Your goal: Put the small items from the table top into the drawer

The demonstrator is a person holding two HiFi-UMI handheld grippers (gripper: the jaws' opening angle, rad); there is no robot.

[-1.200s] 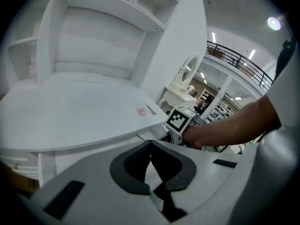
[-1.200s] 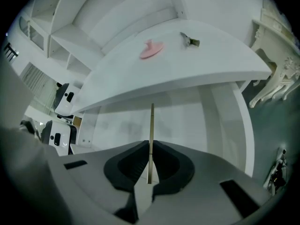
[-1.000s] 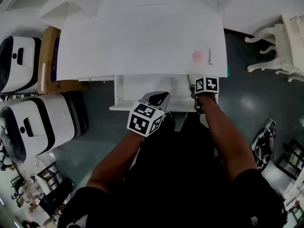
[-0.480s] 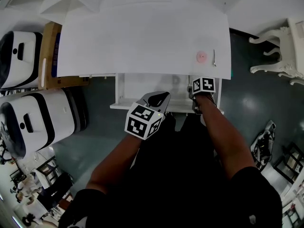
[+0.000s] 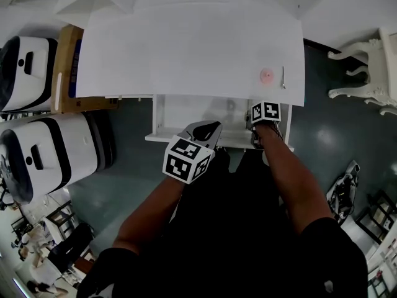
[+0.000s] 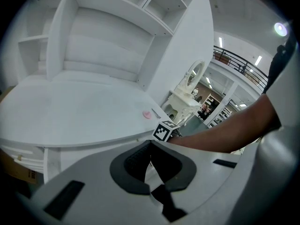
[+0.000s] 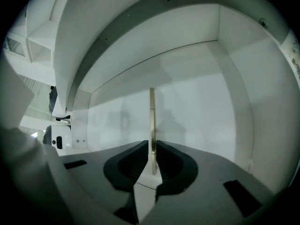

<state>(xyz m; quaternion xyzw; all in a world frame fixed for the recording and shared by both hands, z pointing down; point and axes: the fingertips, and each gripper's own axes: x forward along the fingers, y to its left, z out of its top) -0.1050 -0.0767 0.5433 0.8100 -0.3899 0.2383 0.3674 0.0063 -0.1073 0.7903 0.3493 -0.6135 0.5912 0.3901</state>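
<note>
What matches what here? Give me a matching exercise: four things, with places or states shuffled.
Things:
1. pink disc
2. stick
3. left gripper
4. drawer

Places or states:
a. jaws together, nothing between
b. open, under the table top
c. lying on the table top
d. clamped by the right gripper

Pairs: 1-c; 2-d; 3-a; 4-b
</note>
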